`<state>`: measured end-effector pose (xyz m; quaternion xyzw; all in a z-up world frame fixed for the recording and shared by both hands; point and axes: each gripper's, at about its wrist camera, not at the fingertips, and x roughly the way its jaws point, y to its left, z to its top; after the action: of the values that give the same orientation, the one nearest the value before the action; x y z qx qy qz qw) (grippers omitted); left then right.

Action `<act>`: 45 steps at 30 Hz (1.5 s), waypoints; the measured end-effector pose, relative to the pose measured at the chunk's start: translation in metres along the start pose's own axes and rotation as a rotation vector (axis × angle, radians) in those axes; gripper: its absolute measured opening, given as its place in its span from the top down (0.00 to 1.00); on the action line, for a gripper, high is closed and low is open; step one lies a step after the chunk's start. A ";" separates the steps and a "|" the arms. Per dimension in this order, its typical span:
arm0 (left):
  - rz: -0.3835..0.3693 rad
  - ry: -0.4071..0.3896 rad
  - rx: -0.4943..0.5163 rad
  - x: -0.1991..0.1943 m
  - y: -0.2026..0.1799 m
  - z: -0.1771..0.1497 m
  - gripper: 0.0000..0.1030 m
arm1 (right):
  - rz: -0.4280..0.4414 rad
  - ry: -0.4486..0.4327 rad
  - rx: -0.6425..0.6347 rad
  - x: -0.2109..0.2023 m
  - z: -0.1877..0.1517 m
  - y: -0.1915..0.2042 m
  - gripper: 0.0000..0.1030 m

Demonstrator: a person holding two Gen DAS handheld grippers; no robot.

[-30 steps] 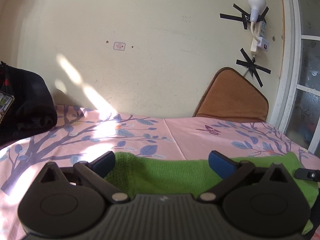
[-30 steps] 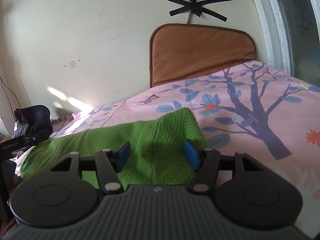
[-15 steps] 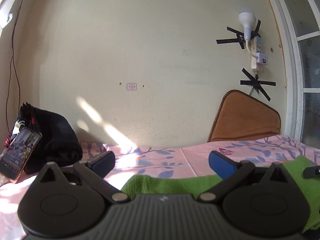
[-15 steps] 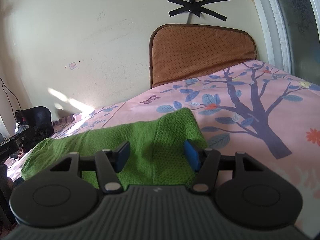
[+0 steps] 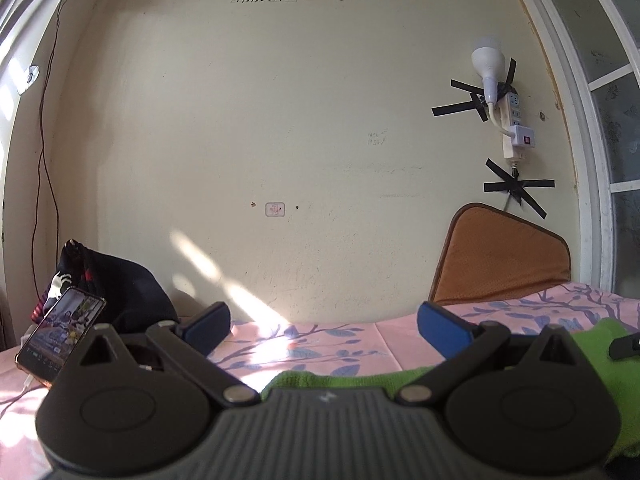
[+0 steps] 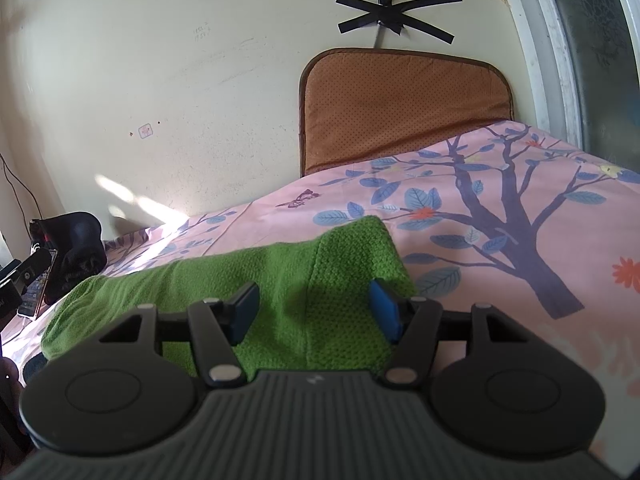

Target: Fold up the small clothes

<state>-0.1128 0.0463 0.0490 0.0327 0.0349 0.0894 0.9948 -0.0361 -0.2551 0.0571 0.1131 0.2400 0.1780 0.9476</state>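
Left hand-held gripper (image 5: pixel 322 330) is up and level, jaws spread wide, nothing between the blue pads, released. Below it, the near left end of the green knitted garment (image 5: pixel 344 380) peeks out just over the gripper body, lying on the bed (image 5: pixel 360 336) with its pink sheet of printed trees and leaves. Far left on the bed, a phone (image 5: pixel 60 336) leans against a dark bundle of fabric (image 5: pixel 120 292), screen lit. At the wall stands a brown cushion (image 5: pixel 500 256), with a power strip (image 5: pixel 514 124) taped up above it and a white bulb (image 5: pixel 488 64) plugged in.

Over on the right wrist view, the right hand-held gripper (image 6: pixel 314 312) tilts down over the garment's right end (image 6: pixel 348 280). Its jaws sit partway apart, the blue fingers (image 6: pixel 384 308) on either side of a raised green ridge; the right pad is at the cloth's edge, but I cannot tell whether the pads actually press on it. The garment stretches from there leftward across the bed, near edge toward the camera, far corner lifted into a small peak. Sunlight patches fall on the wall and sheet at the far left.
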 end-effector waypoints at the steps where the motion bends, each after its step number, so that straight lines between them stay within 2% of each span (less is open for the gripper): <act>1: 0.001 0.003 -0.001 0.000 0.000 0.000 0.00 | 0.000 0.000 0.000 0.000 0.000 0.000 0.38; 6: 0.016 0.034 -0.027 0.004 0.005 -0.001 0.00 | 0.002 -0.001 0.002 0.000 0.000 0.000 0.38; 12: 0.000 0.021 -0.009 0.001 0.002 -0.001 0.00 | 0.007 -0.001 0.008 0.000 0.000 -0.001 0.38; 45: -0.053 0.061 0.006 0.007 0.002 0.000 0.00 | 0.014 -0.002 0.017 -0.001 0.000 -0.002 0.36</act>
<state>-0.1066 0.0498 0.0487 0.0318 0.0664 0.0641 0.9952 -0.0364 -0.2573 0.0565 0.1228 0.2395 0.1825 0.9456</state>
